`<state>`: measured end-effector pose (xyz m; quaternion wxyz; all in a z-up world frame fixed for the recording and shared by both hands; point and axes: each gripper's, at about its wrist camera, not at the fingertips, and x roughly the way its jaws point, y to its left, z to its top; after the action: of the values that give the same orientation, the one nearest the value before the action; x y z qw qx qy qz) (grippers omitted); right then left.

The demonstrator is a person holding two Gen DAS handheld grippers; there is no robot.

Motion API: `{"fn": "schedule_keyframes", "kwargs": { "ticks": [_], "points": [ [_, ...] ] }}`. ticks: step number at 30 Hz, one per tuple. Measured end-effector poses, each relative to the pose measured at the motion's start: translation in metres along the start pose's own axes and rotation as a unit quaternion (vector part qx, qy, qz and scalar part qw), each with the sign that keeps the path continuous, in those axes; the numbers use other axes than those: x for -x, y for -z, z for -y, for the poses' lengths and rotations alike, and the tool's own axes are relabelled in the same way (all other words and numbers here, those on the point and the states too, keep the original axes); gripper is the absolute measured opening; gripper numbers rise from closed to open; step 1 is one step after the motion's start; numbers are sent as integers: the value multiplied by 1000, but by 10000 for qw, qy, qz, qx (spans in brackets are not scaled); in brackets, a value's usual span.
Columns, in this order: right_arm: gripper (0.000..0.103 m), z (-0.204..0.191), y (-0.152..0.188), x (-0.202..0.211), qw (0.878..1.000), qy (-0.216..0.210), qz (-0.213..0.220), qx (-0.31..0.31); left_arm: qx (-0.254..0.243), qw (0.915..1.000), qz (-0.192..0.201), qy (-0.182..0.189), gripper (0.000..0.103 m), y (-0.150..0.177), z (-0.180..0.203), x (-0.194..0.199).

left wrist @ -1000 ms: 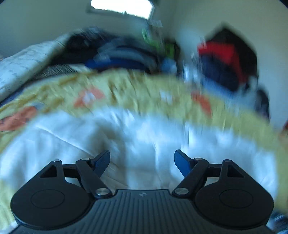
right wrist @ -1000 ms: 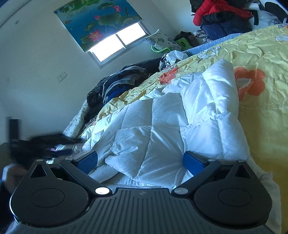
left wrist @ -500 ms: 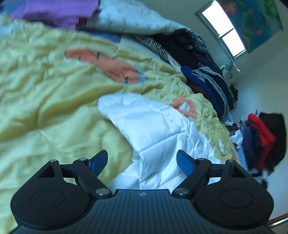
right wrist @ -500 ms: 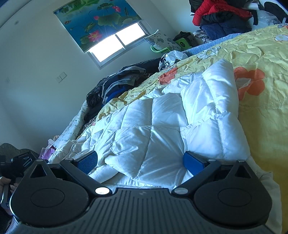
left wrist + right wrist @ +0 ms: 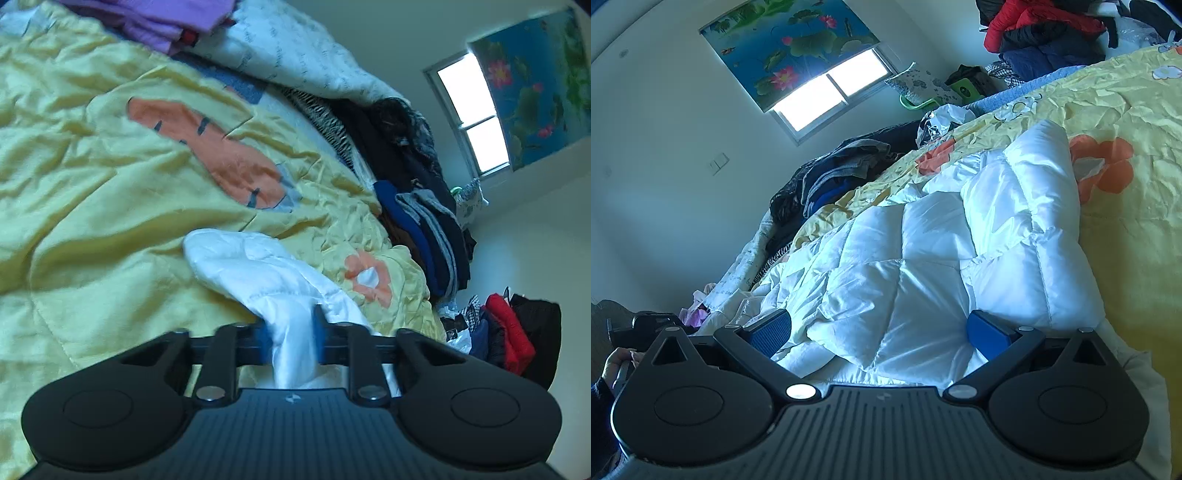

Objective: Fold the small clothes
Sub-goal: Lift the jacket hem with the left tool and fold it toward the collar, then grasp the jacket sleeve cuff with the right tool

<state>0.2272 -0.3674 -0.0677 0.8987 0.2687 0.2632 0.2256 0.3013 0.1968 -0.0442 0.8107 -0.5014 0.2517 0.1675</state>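
White padded jacket (image 5: 923, 258) on yellow bedspread (image 5: 92, 184)

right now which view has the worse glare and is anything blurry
Both views have the window blown out: right wrist view, window washes to pure white; left wrist view the same. Both bend heavily at the edges. The white jacket looks slightly soft in the left view, crisp in the right.

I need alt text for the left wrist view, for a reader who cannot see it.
The left claw is shut on a fold of the white quilted puffy jacket, which lies on a wrinkled yellow bedspread with orange flowers. Behind it, a pile of dark folded clothes runs along the bed toward a bright window.
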Motion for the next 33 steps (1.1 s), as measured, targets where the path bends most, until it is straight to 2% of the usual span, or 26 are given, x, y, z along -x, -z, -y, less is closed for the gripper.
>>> {"fn": "schedule_keyframes", "kwargs": {
  "ticks": [3, 5, 6, 7, 8, 9, 10, 11, 13, 14, 15, 16, 17, 18, 20, 21, 24, 25, 26, 27, 28, 31, 33],
  "points": [
    [103, 0, 0, 0, 10000, -1, 1, -2, -496, 9976, 465, -144, 12, 8, 17, 13],
    [103, 0, 0, 0, 10000, -1, 1, -1, -1167, 9893, 860, -185, 11, 18, 41, 28],
    [103, 0, 0, 0, 10000, -1, 2, -2, -1562, 9817, 1080, -136, 11, 26, 56, 38],
    [103, 0, 0, 0, 10000, -1, 2, -3, -2020, 9702, 1339, -57, 11, 36, 71, 49],
    [103, 0, 0, 0, 10000, -1, 2, -3, -2596, 9521, 1618, 42, 11, 51, 89, 61],
    [103, 0, 0, 0, 10000, 0, 2, -2, -3269, 9255, 1908, 145, 11, 72, 106, 72],
    [103, 0, 0, 0, 10000, 2, 1, -2, -3970, 8912, 2176, 292, 11, 98, 121, 83],
    [103, 0, 0, 0, 10000, 2, -1, 2, -4671, 8512, 2333, 530, 11, 127, 131, 91],
    [103, 0, 0, 1, 10000, 5, 2, 1, -5907, 7700, 2184, 1025, 12, 187, 139, 99],
    [103, 0, 0, 1, 10000, 4, 2, 0, -6358, 7365, 1961, 1216, 12, 214, 137, 98],
    [103, 0, 0, 1, 10000, 1, 3, -3, -6693, 7111, 1654, 1377, 12, 238, 131, 93],
    [103, 0, 0, 1, 10000, -4, 5, -8, -6930, 6940, 1335, 1424, 12, 259, 125, 87],
    [103, 0, 0, 1, 10000, -7, 8, -12, -7114, 6812, 1027, 1390, 12, 275, 119, 78],
    [103, 0, 1, 1, 10000, -14, 13, -23, -7234, 6732, 758, 1333, 12, 288, 113, 70],
    [103, 0, 1, 1, 10000, -27, 30, -54, -7339, 6688, 438, 1105, 12, 302, 105, 57],
    [103, 0, 1, 1, 10000, -38, 39, -71, -7345, 6698, 416, 1008, 12, 304, 102, 54],
    [103, 0, 1, 1, 9999, -49, 47, -94, -7263, 6797, 254, 989, 22, 298, 100, 54],
    [103, 0, 1, 0, 9999, -48, 45, -92, -7241, 6819, 211, 1014, 35, 293, 99, 56],
    [103, 1, 1, 1, 9999, -49, 46, -95, -7211, 6845, 219, 1046, 58, 290, 98, 60],
    [103, 0, 1, 1, 9999, -51, 48, -98, -7141, 6913, 293, 1067, 72, 286, 97, 64],
    [103, 0, 1, 1, 9999, -52, 48, -98, -7021, 7019, 389, 1133, 90, 280, 95, 71],
    [103, 0, 2, 0, 9999, -52, 51, -100, -6613, 7326, 695, 1450, 92, 272, 83, 87],
    [103, 1, 2, 1, 9999, -56, 52, -105, -6370, 7522, 873, 1442, 92, 266, 79, 85]
  ]
}}
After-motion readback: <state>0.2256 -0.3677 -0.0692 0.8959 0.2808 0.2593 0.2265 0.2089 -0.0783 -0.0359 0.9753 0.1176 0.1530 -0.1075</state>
